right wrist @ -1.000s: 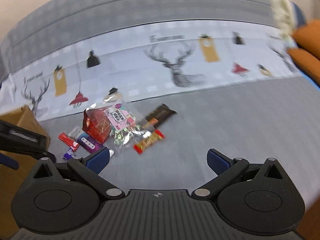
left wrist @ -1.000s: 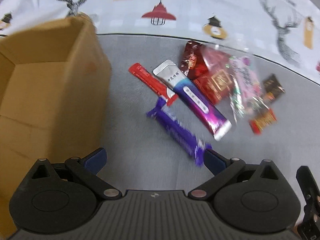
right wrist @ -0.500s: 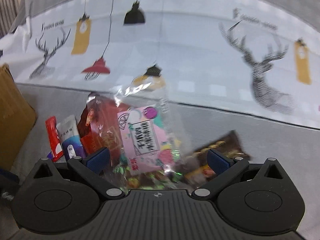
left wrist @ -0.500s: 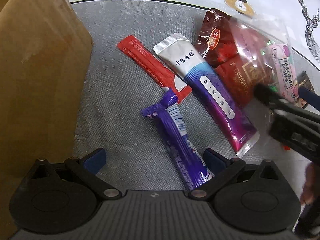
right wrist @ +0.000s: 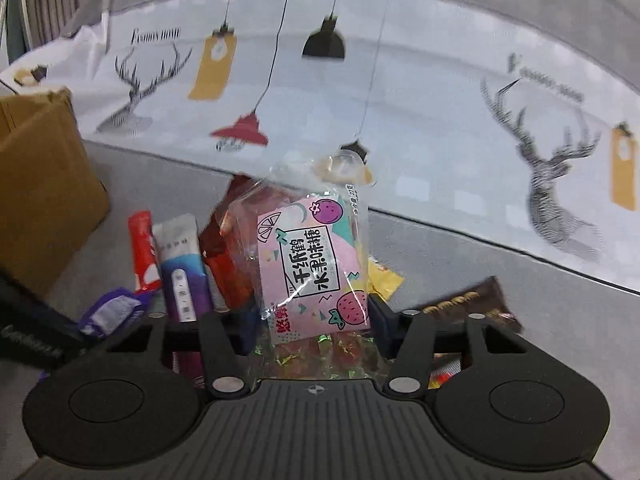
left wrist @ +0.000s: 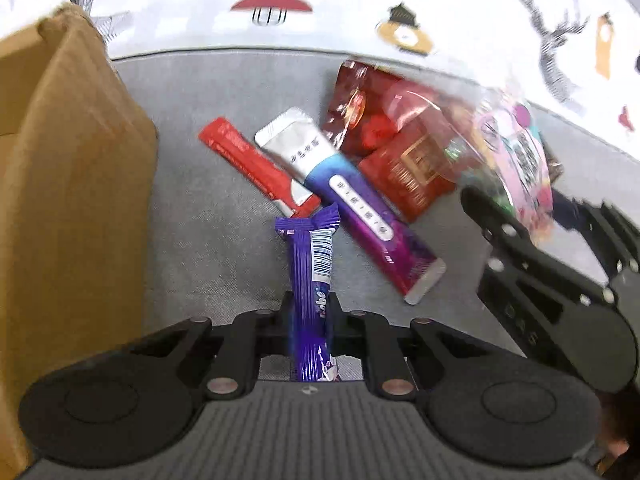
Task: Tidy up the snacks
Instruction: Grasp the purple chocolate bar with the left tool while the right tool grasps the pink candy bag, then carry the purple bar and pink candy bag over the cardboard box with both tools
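Gripping a purple candy bar (left wrist: 310, 280), our left gripper (left wrist: 310, 312) has its fingers pressed against both sides of the wrapper, near its lower half. The bar points away from us, its twisted far end touching the red stick packet (left wrist: 256, 168) and lying just beside the silver-and-purple sachet (left wrist: 352, 204), which overlaps that red packet. Behind these sit the dark red pouches (left wrist: 384, 128). A cardboard box (left wrist: 72, 200) stands to the left on the grey fabric surface (left wrist: 208, 248).

Our right gripper (right wrist: 316, 320) is clenched on the clear candy bag (right wrist: 316, 264) with the pink label, fingers squeezing its lower part while the bag stands upright between them. To its left we see the sachet (right wrist: 182, 268), the red packet (right wrist: 141, 248) and the purple bar's end (right wrist: 110, 310). A brown bar (right wrist: 468, 302) lies to the right, and a yellow wrapper (right wrist: 384, 280) peeks out just behind the bag. A deer-and-lamp printed cloth (right wrist: 400, 112) runs across the back.
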The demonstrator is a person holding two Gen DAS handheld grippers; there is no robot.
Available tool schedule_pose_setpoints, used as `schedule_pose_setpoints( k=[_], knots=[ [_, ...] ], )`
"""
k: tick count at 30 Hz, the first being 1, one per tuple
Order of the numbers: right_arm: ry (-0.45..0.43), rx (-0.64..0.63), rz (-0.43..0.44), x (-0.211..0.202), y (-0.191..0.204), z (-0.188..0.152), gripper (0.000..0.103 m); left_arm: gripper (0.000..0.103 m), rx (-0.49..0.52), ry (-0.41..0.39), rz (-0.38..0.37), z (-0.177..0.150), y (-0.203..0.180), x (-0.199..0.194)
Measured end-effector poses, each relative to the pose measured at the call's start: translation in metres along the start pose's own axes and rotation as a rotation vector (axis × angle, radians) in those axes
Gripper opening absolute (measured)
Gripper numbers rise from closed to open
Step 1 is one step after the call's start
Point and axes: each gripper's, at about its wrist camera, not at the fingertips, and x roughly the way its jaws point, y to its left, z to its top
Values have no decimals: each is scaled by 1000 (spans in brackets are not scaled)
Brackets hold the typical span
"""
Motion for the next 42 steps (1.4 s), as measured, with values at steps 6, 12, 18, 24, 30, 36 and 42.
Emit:
schedule_pose_setpoints(
  k=[6,12,18,24,30,36,42],
  knots=[
    [-104,160,-111,-58,-6,-6,54,14,8,-97,-132,-23,6,-47],
    [-185,284,-160,-117,-1,-13,54,14,52,-176,-162,-60,15,-106],
    [-268,311,-144,-186,37,-21,54,14,77,-272,-166,-104,39,-173],
    [-289,347,-31,-252,91,-37,54,14,82,-347,-141,-160,82,-226],
    [-243,305,104,-292,158,-54,54,14,55,-391,-87,-220,130,-258],
    [-201,254,189,-313,212,-58,54,14,-6,-406,-63,-269,172,-273],
    [-180,176,216,-337,256,-66,54,14,-42,-407,-53,-301,198,-277]
  ],
)
